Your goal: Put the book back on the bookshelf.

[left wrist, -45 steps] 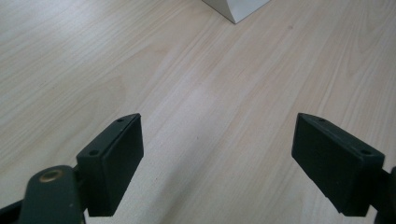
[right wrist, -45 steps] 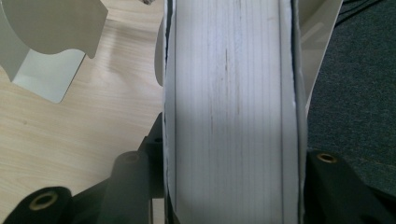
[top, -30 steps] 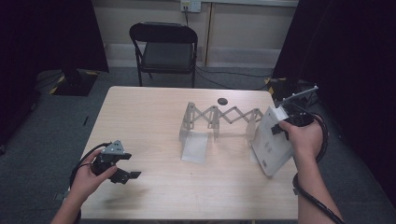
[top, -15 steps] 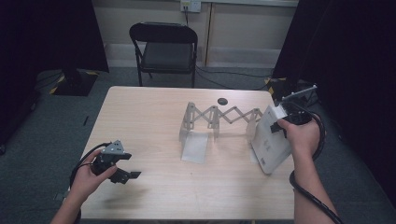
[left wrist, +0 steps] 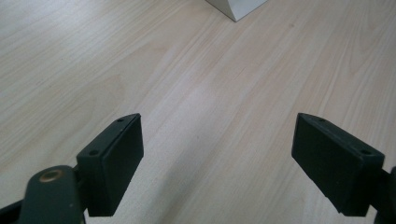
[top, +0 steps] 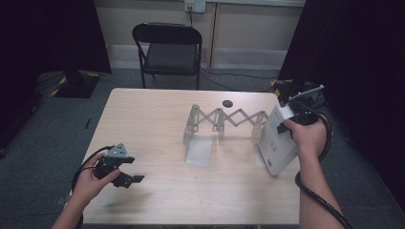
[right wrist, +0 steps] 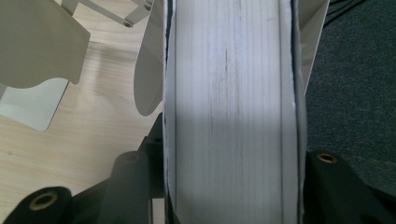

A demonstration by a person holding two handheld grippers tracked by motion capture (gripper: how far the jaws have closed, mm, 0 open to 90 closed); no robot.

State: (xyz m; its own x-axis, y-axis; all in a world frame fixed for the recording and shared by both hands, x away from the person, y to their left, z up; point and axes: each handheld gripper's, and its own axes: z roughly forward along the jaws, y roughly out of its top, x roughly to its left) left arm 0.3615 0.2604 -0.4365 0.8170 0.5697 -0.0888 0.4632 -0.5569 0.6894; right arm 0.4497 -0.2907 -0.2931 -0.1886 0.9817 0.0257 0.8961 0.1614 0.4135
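Wooden table [top: 157,119] lay bare under my left gripper [left wrist: 217,154], its jaws spread on nothing, while farther off my right gripper [top: 286,125] clamped the white book [top: 277,143] tilted against the expanding rack [top: 224,121], which I judged needed seating upright next.

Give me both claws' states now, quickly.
Left claw: open, empty, above the table.
Right claw: shut on the white book, at the rack's right end.
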